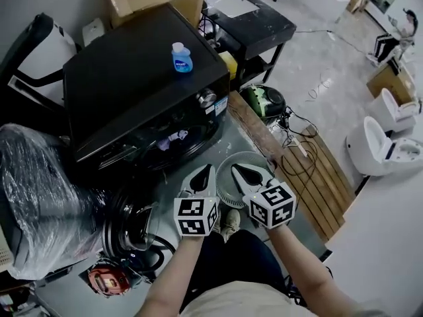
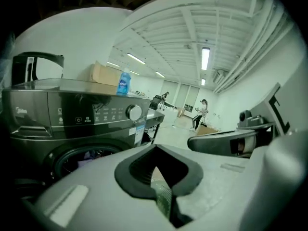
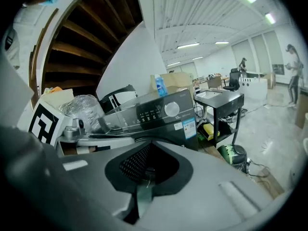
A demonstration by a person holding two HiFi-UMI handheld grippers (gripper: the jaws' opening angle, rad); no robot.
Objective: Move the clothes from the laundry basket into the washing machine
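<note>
The black front-loading washing machine (image 1: 132, 78) stands ahead with its round door (image 1: 132, 226) swung open to the lower left. Clothes (image 1: 173, 137) show inside the drum, also seen as a pale heap in the drum mouth (image 2: 89, 155). A pale round laundry basket (image 1: 228, 193) sits on the floor below my hands; I see no clothes in it. My left gripper (image 1: 206, 169) and right gripper (image 1: 236, 170) are held up side by side over the basket, both shut with nothing in them. The left gripper (image 2: 156, 150) and right gripper (image 3: 150, 146) both face the washer front (image 3: 159, 112).
A blue detergent bottle (image 1: 181, 57) stands on the washer top. A plastic-wrapped bundle (image 1: 39, 190) is at the left, a wooden pallet (image 1: 310, 177) with cables at the right, a black table (image 1: 251, 18) behind. White toilets (image 1: 383, 144) stand far right. A person's shoes (image 1: 230, 222) show below.
</note>
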